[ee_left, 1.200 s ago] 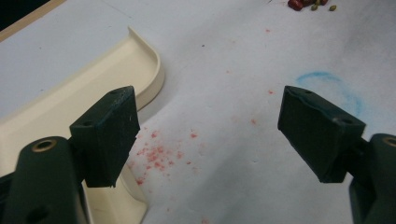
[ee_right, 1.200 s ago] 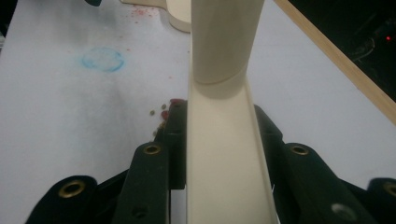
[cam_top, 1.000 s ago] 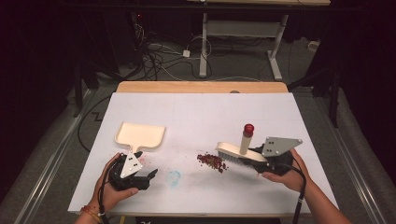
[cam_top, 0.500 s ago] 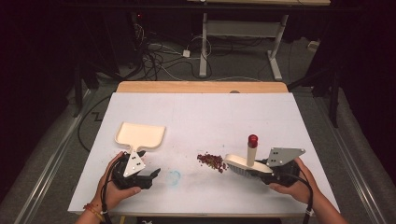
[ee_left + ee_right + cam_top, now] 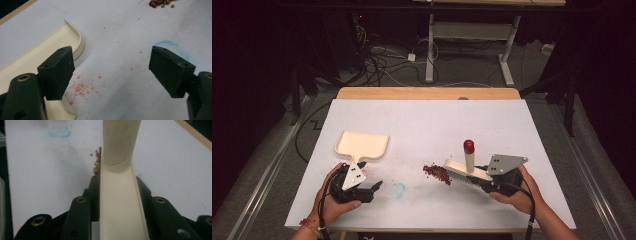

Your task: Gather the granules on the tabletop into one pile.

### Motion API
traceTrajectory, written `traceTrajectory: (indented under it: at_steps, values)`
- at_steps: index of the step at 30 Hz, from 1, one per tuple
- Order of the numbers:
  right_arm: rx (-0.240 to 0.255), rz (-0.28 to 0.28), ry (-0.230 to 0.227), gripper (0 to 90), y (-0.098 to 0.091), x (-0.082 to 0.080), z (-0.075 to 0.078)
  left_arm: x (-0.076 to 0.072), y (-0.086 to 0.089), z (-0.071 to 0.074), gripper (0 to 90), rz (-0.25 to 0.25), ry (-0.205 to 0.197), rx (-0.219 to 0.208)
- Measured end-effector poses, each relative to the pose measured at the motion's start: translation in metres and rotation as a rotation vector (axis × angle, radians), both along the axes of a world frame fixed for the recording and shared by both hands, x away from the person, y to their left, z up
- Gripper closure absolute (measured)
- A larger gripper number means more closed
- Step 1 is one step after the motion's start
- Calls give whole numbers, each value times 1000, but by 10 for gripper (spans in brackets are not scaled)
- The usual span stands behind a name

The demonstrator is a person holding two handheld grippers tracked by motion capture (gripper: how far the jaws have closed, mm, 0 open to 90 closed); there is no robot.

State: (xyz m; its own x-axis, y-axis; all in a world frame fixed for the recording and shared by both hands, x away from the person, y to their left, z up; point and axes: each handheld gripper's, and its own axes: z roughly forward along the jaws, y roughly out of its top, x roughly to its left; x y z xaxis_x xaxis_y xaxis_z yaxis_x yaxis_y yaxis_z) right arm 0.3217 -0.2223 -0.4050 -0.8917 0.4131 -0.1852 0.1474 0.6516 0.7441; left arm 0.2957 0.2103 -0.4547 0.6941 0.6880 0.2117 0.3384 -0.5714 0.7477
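- Dustpan [image 5: 362, 145] at 9 o'clock holds nothing visible; left gripper [image 5: 371, 191] gapes wide, empty
- Right gripper [image 5: 482, 181] clamps the brush [image 5: 467, 170]; bristles touch the red bits [image 5: 437, 173]

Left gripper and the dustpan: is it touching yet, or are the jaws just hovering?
Cannot tell. In the left gripper view the left gripper is open, one jaw overlapping the dustpan rim, with no contact or gap plainly visible. The high view is too coarse.
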Motion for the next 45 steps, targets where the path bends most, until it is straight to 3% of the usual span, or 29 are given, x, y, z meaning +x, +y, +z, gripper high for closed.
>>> traceTrajectory:
  at_steps: [7,13,15,19,22,25,30,36,41,45]
  values:
    - [156,62,15,676,-3,-8,5,1,-1,1,199,3,-1,2]
    - [175,165,47,676,21,-8,-9,2,-1,1,199,7,3,-9]
    - [175,215,61,675,32,-3,-17,3,0,1,199,7,-10,-5]
    - [175,282,98,676,47,11,-32,3,-1,-1,199,10,7,-8]
    - [171,316,80,675,55,22,-38,3,-1,-1,199,9,10,-5]
    - [165,324,58,675,60,35,-38,3,-1,-1,199,9,13,0]
    - [183,315,79,674,64,52,-39,3,-1,-2,199,11,18,-2]
    - [169,294,46,675,65,54,-33,4,-1,-3,199,7,23,2]
    - [198,260,20,675,59,52,-25,4,-1,-2,199,5,19,4]
    - [244,172,-30,675,49,44,-14,2,0,-1,199,6,14,0]
